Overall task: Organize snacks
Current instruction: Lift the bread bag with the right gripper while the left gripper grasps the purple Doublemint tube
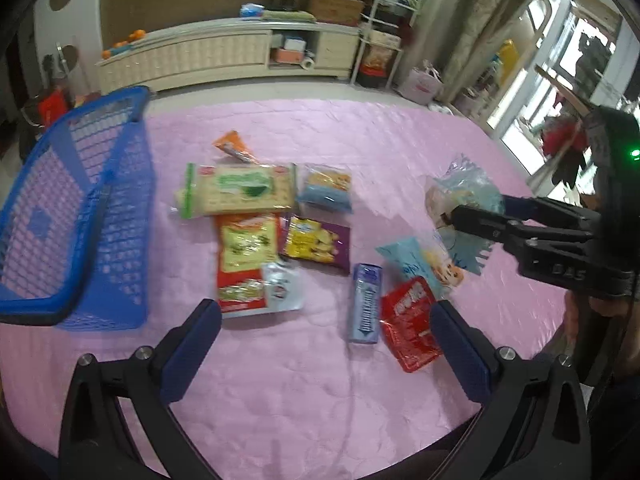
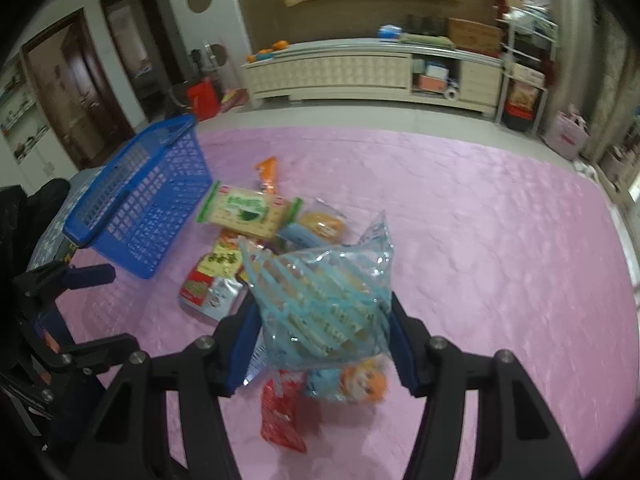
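While the right tool (image 2: pixel 324 332) clamps a clear snack bag with light-blue stripes (image 2: pixel 324 296), both blue pads press against the sides of that bag. In the left wrist view the same bag (image 1: pixel 466 192) appears at the tip of the right tool (image 1: pixel 456 216), raised clear of the pink table (image 1: pixel 280 380) cover. The left tool (image 1: pixel 324 332) stands released, with its two blue pads set wide apart and nothing between them; it hangs above the near part of the table.

A blue mesh basket (image 1: pixel 80 216) stands at the left side of the table, and no snack shows inside it. The remaining snacks lie in a loose group on the table, to the right of the basket:
- an orange packet (image 1: pixel 234 146) at the far end;
- a long cracker pack with green ends (image 1: pixel 236 194), just beside a small blue-and-clear pastry bag (image 1: pixel 326 192);
- a red-and-yellow packet (image 1: pixel 244 260), with a silver pouch (image 1: pixel 282 286) overlapping its lower corner;
- a purple-and-yellow packet (image 1: pixel 316 244);
- a narrow blue wrapped pack (image 1: pixel 365 306), lying lengthwise;
- a red packet (image 1: pixel 408 320), partly behind the right pad of the left tool;
- a light-blue bag with a cartoon figure (image 1: pixel 424 264), touching the red packet.

A cream low cabinet (image 1: pixel 224 52) runs along the far wall.
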A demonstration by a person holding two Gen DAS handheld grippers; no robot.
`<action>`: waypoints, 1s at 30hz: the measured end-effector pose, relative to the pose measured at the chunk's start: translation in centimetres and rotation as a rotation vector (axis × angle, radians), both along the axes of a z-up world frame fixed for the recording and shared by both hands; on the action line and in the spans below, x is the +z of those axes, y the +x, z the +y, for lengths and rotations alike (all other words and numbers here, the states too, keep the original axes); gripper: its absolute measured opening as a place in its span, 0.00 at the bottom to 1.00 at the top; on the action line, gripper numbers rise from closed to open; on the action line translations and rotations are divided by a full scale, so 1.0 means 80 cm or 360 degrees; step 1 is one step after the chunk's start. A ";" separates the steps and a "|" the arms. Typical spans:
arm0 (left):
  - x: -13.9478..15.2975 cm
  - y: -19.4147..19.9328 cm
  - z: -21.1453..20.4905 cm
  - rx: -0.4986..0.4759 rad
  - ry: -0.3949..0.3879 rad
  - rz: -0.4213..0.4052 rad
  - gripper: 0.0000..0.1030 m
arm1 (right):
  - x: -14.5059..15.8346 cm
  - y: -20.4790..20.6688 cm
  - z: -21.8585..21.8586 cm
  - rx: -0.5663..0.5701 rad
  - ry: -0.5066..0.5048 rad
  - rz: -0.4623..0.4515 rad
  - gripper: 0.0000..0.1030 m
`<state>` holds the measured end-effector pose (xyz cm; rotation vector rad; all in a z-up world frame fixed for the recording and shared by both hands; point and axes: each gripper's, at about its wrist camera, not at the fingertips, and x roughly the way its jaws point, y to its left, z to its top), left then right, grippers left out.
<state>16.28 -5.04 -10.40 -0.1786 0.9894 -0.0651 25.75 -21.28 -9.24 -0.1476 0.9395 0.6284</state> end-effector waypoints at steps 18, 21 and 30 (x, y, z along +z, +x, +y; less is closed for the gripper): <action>-0.103 0.074 -0.065 -0.0268 0.0195 0.0348 0.61 | -0.060 -0.004 -0.043 -0.0187 0.0021 0.0141 0.62; -0.116 0.089 -0.073 -0.0334 0.0214 0.0408 0.54 | -0.066 -0.002 -0.044 -0.0191 0.0016 0.0152 0.62; -0.121 0.106 -0.081 -0.0352 0.0253 0.0431 0.27 | -0.061 -0.002 -0.045 -0.0198 0.0006 0.0146 0.62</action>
